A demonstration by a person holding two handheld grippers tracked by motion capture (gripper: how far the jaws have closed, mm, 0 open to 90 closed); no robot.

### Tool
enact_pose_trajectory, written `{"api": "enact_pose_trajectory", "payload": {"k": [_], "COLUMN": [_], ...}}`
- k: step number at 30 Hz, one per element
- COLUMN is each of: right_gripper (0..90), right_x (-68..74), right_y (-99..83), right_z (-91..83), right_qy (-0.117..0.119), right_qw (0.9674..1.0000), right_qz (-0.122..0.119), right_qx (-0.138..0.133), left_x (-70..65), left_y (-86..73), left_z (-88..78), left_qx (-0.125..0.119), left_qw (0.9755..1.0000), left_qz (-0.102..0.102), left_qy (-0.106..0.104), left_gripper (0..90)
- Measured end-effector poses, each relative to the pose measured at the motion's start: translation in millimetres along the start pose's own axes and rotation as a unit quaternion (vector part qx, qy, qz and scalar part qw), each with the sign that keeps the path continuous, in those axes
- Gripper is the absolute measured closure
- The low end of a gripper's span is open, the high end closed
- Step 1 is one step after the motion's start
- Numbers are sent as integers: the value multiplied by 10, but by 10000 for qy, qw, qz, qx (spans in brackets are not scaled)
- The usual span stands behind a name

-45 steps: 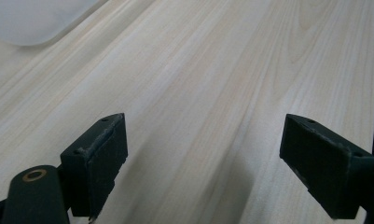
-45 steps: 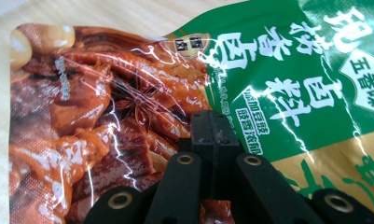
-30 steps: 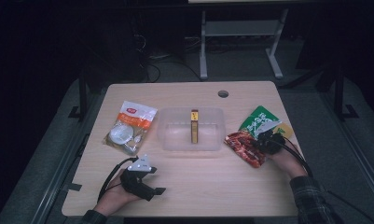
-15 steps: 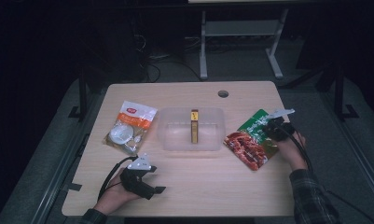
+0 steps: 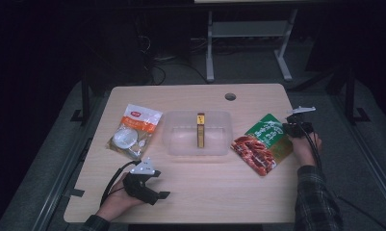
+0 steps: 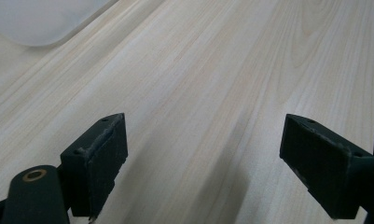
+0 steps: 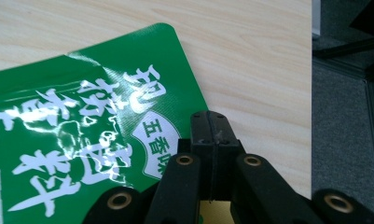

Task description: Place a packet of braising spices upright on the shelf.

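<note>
Green-and-red pouch [image 5: 263,143] laid flat on table [image 5: 219,192], right of clear tub [image 5: 198,133], near right table edge. Right gripper [image 7: 210,132] seen with jaws pressed together at pouch's edge; whether a corner is pinched cannot be told. Yellow stick [image 5: 200,130] already placed in tub; white pouch [image 5: 134,130] left untouched beside it. Work judged partly done. Left gripper [image 5: 158,191] rested on bare wood, jaws spread wide, nothing between. Open room along front; little margin at right edge.
</note>
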State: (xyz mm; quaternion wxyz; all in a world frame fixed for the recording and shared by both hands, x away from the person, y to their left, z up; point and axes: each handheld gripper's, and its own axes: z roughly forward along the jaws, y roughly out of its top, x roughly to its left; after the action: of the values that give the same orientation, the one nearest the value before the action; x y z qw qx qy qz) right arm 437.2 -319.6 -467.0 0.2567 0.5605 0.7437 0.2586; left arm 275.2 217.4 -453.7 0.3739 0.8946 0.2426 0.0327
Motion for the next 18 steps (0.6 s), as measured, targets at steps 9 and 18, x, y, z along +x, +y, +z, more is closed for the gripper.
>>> {"api": "enact_pose_trajectory", "payload": {"k": [9,18], "right_gripper": [900,900], "right_x": [30,227], "right_y": [37,136], "right_z": [89,147], "right_qy": [87,175], "right_qw": [9999,9989], "right_qz": [-81,-431], "right_qx": [-5,9], "left_x": [-2,5], "left_y": [-4,-13], "left_z": [9,-5], "left_qx": [22,8], "left_qw": [10000,10000], "left_qz": [-16,-25], "left_qy": [-10,-3], "left_gripper": [144,144]}}
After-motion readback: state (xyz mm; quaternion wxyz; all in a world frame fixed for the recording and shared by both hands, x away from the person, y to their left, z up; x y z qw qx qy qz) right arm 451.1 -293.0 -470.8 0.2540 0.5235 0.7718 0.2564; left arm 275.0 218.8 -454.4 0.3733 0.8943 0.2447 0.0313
